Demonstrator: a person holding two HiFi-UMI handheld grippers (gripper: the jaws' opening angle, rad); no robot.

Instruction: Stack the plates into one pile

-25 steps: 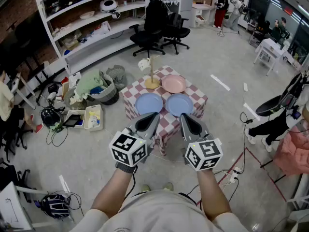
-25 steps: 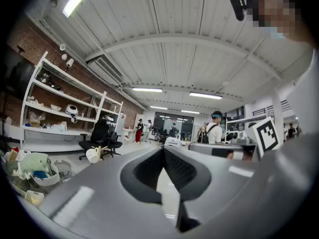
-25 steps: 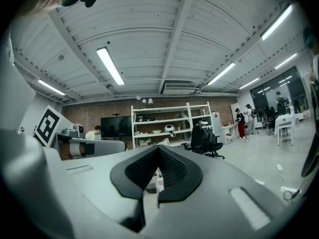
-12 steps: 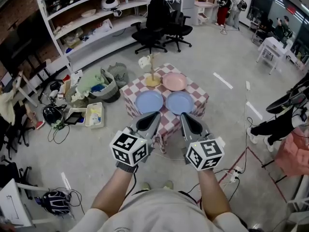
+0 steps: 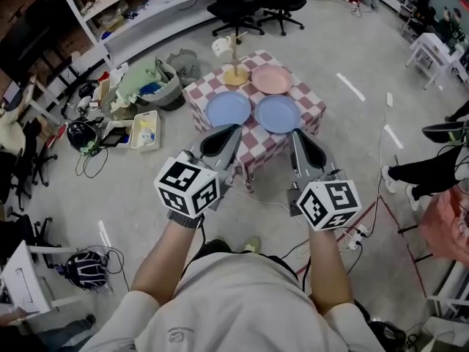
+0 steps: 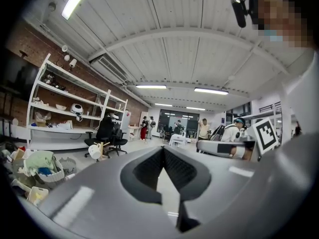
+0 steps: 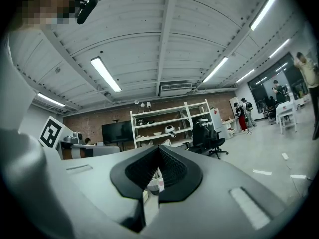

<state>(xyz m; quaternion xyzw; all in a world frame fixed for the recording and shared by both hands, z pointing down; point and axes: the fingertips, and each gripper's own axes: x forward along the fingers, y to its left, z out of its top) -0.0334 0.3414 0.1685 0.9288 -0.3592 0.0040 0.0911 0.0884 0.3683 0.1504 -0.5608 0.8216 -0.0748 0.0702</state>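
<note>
Readable text: none in any view.
Left cube [image 5: 187, 187], on the left gripper [image 5: 233, 130]: only black-and-white square marker patterns, no letters and no digits.
Right cube [image 5: 329, 204], on the right gripper [image 5: 297, 134]: the same kind of patterns, no letters and no digits.
Shirt [image 5: 220, 306]: one small mark, too small to read.

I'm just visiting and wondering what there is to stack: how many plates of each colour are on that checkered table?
Blue plates: 2
Pink plates: 1
Total: 3 plates
</note>
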